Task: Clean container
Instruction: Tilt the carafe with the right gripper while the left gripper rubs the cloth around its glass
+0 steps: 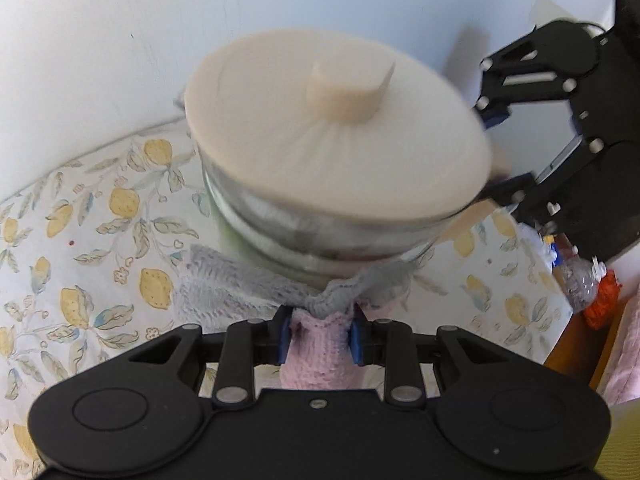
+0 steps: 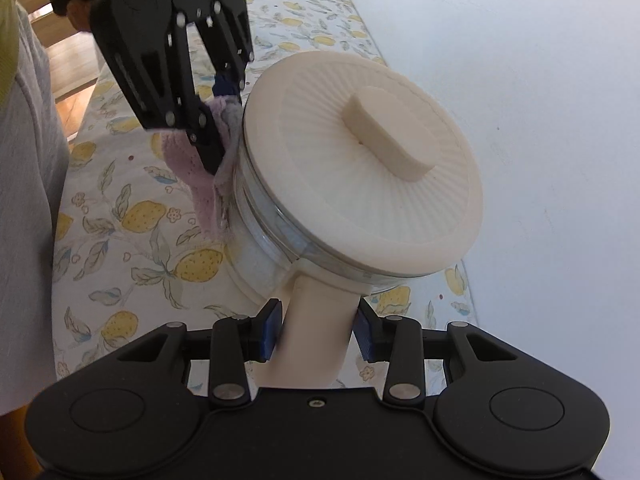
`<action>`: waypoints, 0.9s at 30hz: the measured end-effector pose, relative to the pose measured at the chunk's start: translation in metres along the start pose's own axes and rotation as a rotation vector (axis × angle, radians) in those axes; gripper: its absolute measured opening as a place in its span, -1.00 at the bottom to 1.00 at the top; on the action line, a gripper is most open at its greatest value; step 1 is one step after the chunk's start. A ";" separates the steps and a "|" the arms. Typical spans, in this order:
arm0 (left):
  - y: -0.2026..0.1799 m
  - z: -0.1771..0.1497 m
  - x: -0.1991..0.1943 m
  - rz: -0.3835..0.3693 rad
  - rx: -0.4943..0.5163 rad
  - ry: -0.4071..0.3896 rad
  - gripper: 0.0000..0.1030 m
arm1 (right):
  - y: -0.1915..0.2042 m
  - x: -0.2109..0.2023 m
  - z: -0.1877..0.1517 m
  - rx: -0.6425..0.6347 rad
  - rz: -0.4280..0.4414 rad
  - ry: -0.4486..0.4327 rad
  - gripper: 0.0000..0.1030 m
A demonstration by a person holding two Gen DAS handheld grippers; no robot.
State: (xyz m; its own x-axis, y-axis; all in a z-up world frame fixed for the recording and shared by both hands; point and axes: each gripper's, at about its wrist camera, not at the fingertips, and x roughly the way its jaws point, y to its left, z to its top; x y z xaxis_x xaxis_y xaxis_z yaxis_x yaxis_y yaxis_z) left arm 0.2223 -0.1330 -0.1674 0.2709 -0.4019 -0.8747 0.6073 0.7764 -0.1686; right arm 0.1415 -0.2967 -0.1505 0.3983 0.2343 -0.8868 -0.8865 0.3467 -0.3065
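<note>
Lemon-print tablecloth: right gripper clamps the lidded container's handle; left gripper, jaws nearly closed, pinches a cloth against its side.

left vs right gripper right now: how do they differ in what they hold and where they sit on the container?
The left gripper is shut on a pink and grey knitted cloth; the right gripper is shut on the cream handle of the clear container with a cream ribbed lid. Left presses cloth against the clear side wall; right steadies the container tilted. Both are black with blue pads.
</note>
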 end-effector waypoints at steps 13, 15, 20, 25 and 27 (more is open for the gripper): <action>0.025 -0.011 0.054 -0.069 0.017 0.061 -0.48 | -0.006 -0.007 0.005 0.077 -0.021 0.025 -0.16; 0.028 -0.012 0.058 -0.084 0.018 0.059 -0.46 | -0.007 -0.008 0.005 0.088 -0.018 0.028 -0.16; 0.032 -0.011 0.059 -0.107 0.035 0.058 -0.43 | -0.008 -0.007 0.005 0.100 -0.013 0.040 -0.16; 0.026 -0.007 0.050 -0.093 0.068 0.063 -0.47 | -0.006 -0.006 0.006 0.096 -0.017 0.051 -0.16; 0.024 -0.004 0.042 -0.093 0.087 0.053 -0.47 | -0.004 -0.005 0.006 0.095 -0.021 0.051 -0.16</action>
State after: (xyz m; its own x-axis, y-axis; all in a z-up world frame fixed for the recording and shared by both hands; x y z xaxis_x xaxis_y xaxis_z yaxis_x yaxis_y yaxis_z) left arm 0.2454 -0.1298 -0.2101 0.1724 -0.4419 -0.8803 0.6912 0.6910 -0.2115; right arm 0.1444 -0.2944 -0.1426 0.4020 0.1799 -0.8978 -0.8506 0.4363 -0.2935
